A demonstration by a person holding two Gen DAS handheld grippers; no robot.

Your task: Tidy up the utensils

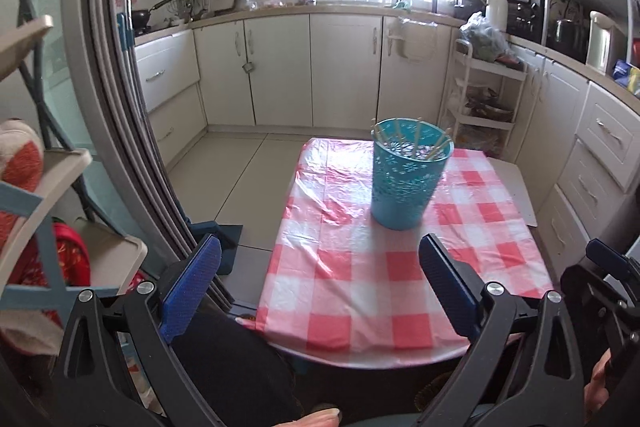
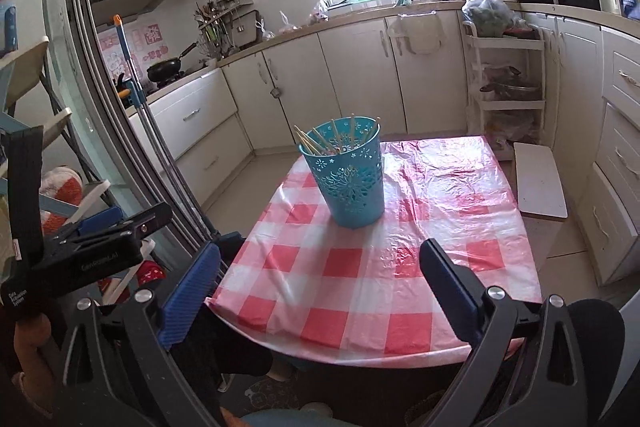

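Both grippers hang empty above the near edge of the tabletop (image 1: 360, 283), which wears a red-and-white checked plastic cloth. The left gripper (image 1: 320, 283) has its jaws spread wide with nothing between them, and the right gripper (image 2: 320, 287) is just as wide and just as bare. The teal holder (image 2: 348, 179) stands upright toward the far end of the tabletop, well apart from both grippers, with the chopsticks (image 2: 320, 141) already inside it.

The main risk from here, as I judge it, is the holder itself. It looks light and thin-walled and narrows toward its base, so a knock near the rim from either gripper could tip it and spill the chopsticks. The cloth is another hazard: it is glossy and wrinkled, so the holder may slide on it, and a gripper catching the cloth's overhang at the near edge could drag everything along with it.

The holder is a teal cup with cut-out flower patterns in its wall. The chopsticks are pale, wooden-looking sticks that lean against the rim at different angles, with their tips rising just above it. No loose utensil shows on the cloth, so the sorting looks done or close to it.
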